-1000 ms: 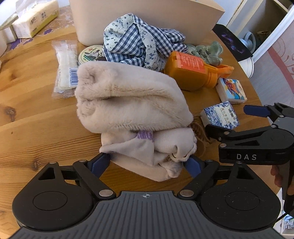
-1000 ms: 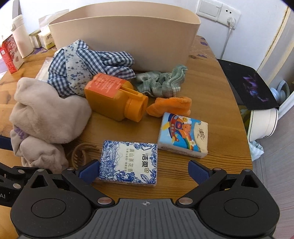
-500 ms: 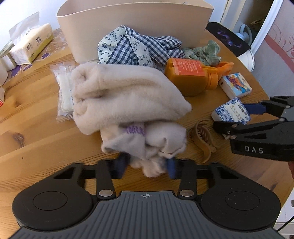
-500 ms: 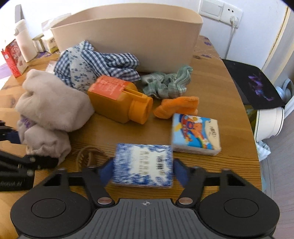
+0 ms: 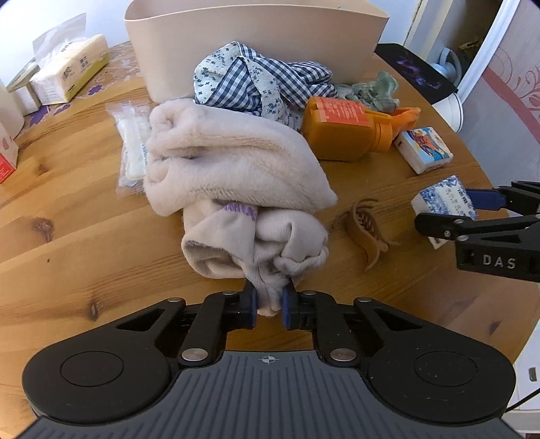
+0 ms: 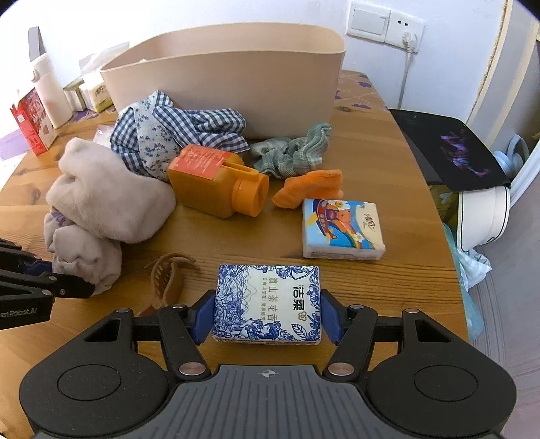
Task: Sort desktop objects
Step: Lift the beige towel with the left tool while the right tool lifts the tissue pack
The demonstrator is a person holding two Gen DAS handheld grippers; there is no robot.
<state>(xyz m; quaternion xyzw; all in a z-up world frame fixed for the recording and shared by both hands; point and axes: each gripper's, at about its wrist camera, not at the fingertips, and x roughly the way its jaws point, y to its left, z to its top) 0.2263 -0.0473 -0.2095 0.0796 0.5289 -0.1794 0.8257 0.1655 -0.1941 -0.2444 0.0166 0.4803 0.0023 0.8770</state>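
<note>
I have both grippers loaded. My left gripper is clenched on a fold of the beige garment, which lies on the table directly ahead of the fingers. My right gripper clamps the blue tissue pack across its long axis. The bin stands beyond the clutter, straight ahead of both and, I judge, the destination.

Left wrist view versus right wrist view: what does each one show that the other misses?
Only the left wrist view: the left hand-held gripper pinching the beige garment's hem, plus a clear packet.

Only the right wrist view: the wall socket and the blue tissue pack squeezed between the pads.

Both: orange bottle, beige bin, hair claw.
</note>
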